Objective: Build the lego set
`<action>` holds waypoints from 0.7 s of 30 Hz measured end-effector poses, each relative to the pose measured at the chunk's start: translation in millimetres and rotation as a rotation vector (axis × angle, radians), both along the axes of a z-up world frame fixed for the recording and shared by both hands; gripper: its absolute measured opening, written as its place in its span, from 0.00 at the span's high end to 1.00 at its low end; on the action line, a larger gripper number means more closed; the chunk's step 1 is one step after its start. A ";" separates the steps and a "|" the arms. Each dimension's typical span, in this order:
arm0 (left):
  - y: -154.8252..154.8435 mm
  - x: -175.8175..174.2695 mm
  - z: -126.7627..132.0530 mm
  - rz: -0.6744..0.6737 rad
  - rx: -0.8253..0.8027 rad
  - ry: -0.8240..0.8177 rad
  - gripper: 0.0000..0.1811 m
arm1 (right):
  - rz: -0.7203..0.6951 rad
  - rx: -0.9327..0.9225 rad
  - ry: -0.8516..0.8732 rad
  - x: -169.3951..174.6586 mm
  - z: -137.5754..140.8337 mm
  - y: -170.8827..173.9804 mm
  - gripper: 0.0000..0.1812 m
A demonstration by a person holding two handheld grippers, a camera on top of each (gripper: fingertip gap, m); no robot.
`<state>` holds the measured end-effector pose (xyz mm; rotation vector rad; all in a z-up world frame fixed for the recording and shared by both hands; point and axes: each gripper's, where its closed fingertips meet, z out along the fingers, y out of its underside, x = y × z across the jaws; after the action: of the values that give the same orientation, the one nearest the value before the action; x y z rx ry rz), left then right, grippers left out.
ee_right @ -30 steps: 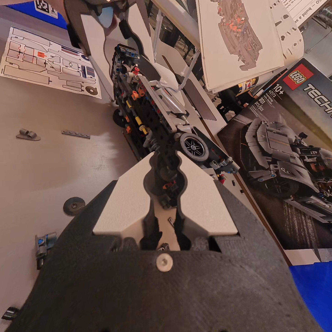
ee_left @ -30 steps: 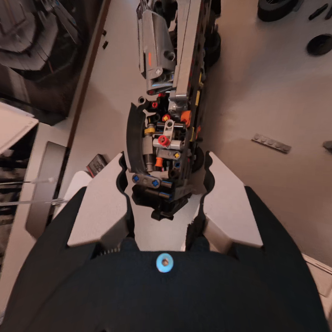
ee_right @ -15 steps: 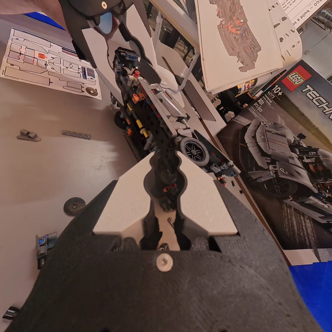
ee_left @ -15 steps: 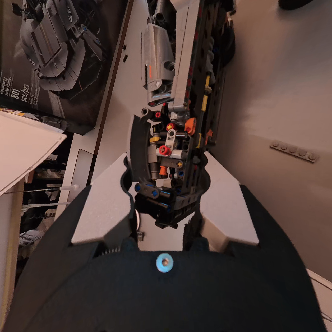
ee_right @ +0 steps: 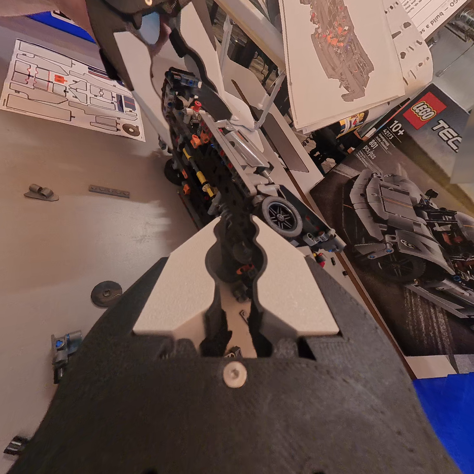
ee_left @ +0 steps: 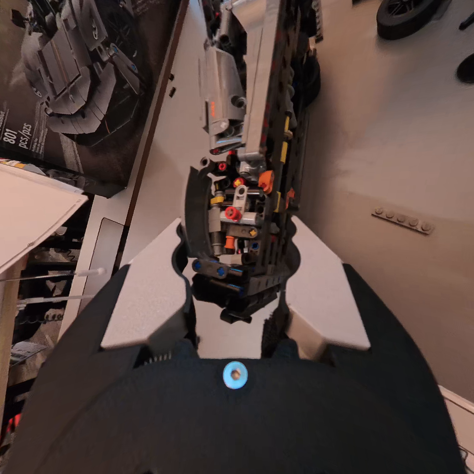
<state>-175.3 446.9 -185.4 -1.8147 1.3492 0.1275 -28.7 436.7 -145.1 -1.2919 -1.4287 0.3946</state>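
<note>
- Left wrist view: my left tool (ee_left: 237, 259) straddles one end of the car chassis (ee_left: 259, 159). Its long axis runs straight away from me, up the frame. Both fingers (ee_left: 154, 289) flank the black end block, but I cannot tell whether they press on it or merely bracket it. The chassis sits tipped on its side above the tabletop (ee_left: 384, 154); a loose grey plate (ee_left: 402, 224) lies well apart to the right.
- Right wrist view: my right tool (ee_right: 234, 246) is clenched on the opposite end of the chassis (ee_right: 218, 164), beside a fitted wheel (ee_right: 282, 216). The left tool (ee_right: 164, 53) shows at the far end, so each tool has one end, in line with the axis.
- Judgement: the next move turns on that shared axis. Any twist from one tool loads the other end.
</note>
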 end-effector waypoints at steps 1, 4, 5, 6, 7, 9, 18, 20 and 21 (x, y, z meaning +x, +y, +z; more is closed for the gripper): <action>-0.2 -0.3 -3.2 -0.003 -0.004 0.015 0.54 | 0.000 -0.001 0.002 0.3 0.4 0.2 0.92; 2.2 -0.5 -3.5 0.004 0.012 0.023 0.54 | -0.002 0.000 0.006 1.0 1.7 0.4 0.92; 4.1 -2.2 -1.3 0.011 0.033 0.029 0.59 | -0.002 0.000 0.007 1.0 2.0 0.4 0.92; 4.8 -2.7 -0.9 0.013 0.041 0.033 0.60 | -0.001 0.000 0.007 1.0 2.0 0.3 0.92; 5.2 -2.6 -1.0 0.015 0.043 0.031 0.60 | -0.002 0.000 0.006 1.0 1.9 0.3 0.92; 5.9 -2.7 -1.2 0.020 0.035 0.020 0.60 | -0.001 0.000 0.005 0.9 1.5 0.3 0.91; 1.7 0.7 3.8 -0.002 -0.004 -0.060 0.68 | -0.002 -0.002 0.008 1.5 2.1 0.6 0.92; 0.2 1.6 -0.1 -0.018 -0.003 -0.030 0.60 | -0.003 -0.001 0.008 1.6 2.2 0.7 0.92; 1.6 -0.1 -3.6 -0.008 0.000 -0.003 0.55 | -0.002 -0.002 0.009 1.7 2.5 0.6 0.92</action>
<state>-175.4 448.5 -189.0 -1.8086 1.3547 0.1206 -27.0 437.4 -142.6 -1.2915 -1.4196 0.3997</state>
